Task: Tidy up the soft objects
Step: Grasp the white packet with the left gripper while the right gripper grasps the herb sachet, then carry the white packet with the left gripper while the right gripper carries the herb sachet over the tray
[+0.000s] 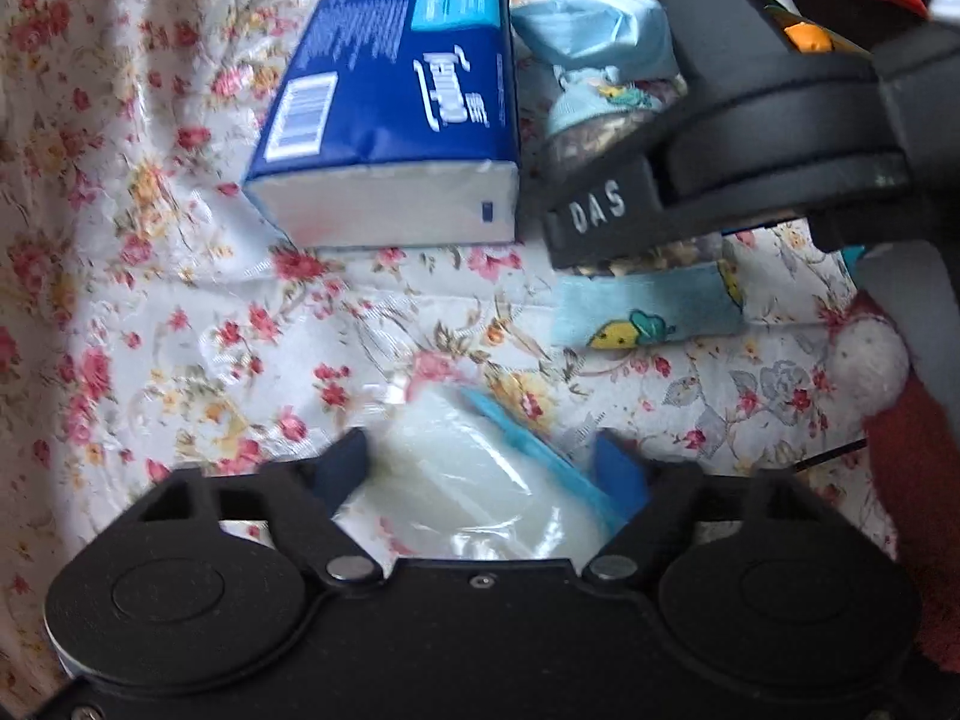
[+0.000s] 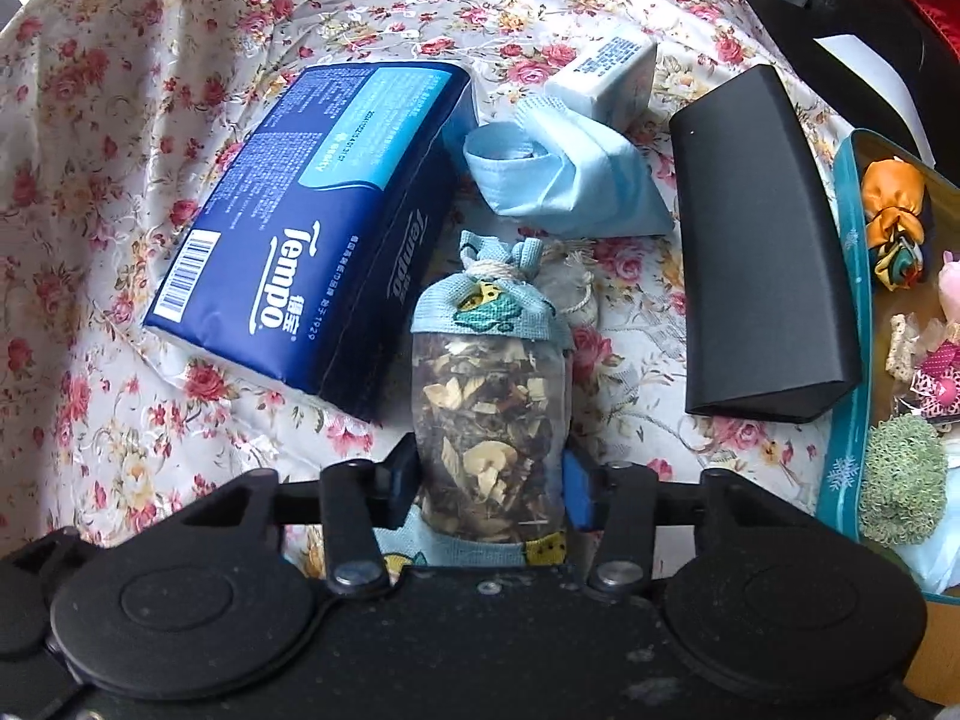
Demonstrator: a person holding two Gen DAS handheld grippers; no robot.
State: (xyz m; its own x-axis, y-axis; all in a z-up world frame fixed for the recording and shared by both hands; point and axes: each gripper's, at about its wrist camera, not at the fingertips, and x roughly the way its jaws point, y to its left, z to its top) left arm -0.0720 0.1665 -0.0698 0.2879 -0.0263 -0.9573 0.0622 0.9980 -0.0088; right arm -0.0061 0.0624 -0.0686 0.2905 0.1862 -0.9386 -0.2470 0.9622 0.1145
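Observation:
My right gripper is shut on a herb sachet with a clear middle and light blue cloth ends, held over the floral cloth. In the left wrist view the right gripper's black body covers most of that sachet. My left gripper is shut on a clear plastic pack of white pads with a blue strip. A blue Tempo tissue pack lies to the left; it also shows in the left wrist view. A folded light blue face mask lies behind the sachet.
A black case lies right of the sachet. A teal-rimmed tin at the right edge holds small soft toys and pouches. A small white pack lies at the back. A red and white plush sits at the right in the left wrist view.

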